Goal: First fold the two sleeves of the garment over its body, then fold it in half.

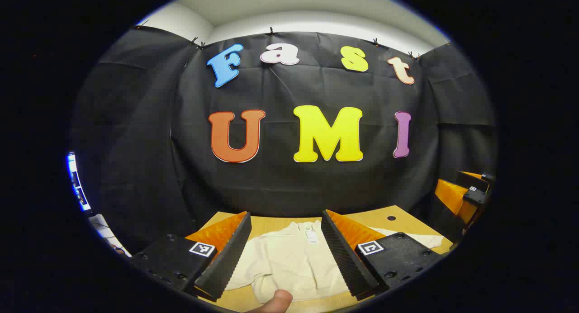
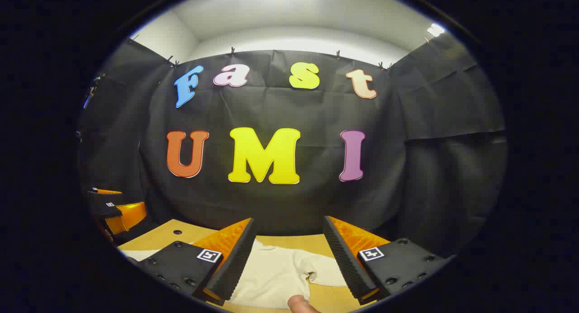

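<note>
A cream garment [image 1: 289, 263] lies flat on the wooden table [image 1: 398, 215], its collar and label toward the back wall. In the left gripper view my left gripper [image 1: 285, 258] hangs open above the garment's middle, with nothing between its fingers. The right gripper [image 1: 470, 193] shows at the far right edge of that view. In the right gripper view my right gripper [image 2: 285, 263] is open over the garment [image 2: 276, 277], above a sleeve part that lies spread to the right. The left gripper [image 2: 113, 209] shows at the far left there. A fingertip [image 1: 278, 301] pokes in at the bottom.
The black cloth wall [image 1: 316, 186] stands close behind the table's far edge. Small round holes [image 1: 391, 218] mark the tabletop. A lit screen [image 1: 74, 182] sits off to the far left in the left gripper view.
</note>
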